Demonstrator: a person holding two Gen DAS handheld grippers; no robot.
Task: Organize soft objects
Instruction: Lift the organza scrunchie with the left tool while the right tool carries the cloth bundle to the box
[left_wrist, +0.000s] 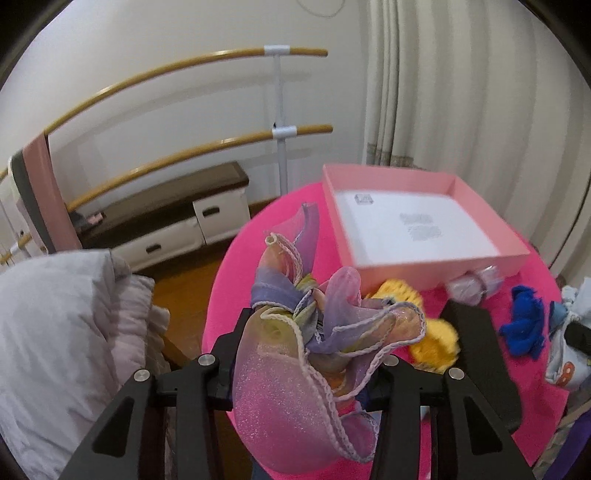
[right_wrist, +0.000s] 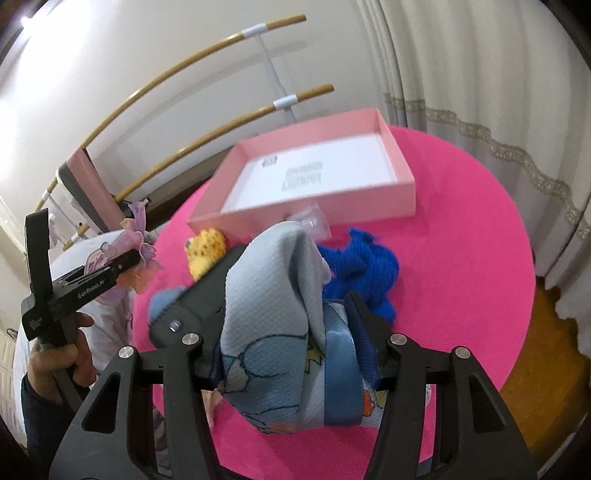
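Observation:
My left gripper (left_wrist: 354, 314) is shut on a sheer pink and lilac ruffled cloth (left_wrist: 295, 369), held above the left edge of the round pink table (left_wrist: 236, 280). From the right wrist view, that left gripper (right_wrist: 136, 258) hangs at the far left with the ruffles bunched at its tip. My right gripper (right_wrist: 291, 280) is shut on a pale blue printed cloth with a satin ribbon (right_wrist: 266, 332), lifted over the table (right_wrist: 461, 258). An open pink box (left_wrist: 436, 269) (right_wrist: 314, 218) with a white floor stands behind. On the table before the box lie a yellow knit piece (left_wrist: 436, 339) (right_wrist: 207, 251) and a blue knit piece (left_wrist: 524, 325) (right_wrist: 365, 266).
A small pale wrapped item (left_wrist: 476, 284) (right_wrist: 314, 221) rests against the box's front wall. A white padded quilt (left_wrist: 55, 332) lies left of the table. Behind are a wooden barre (left_wrist: 280, 129), a low bench with drawers (left_wrist: 184, 221) and curtains (left_wrist: 461, 92). A hand (right_wrist: 74, 362) holds the left gripper's handle.

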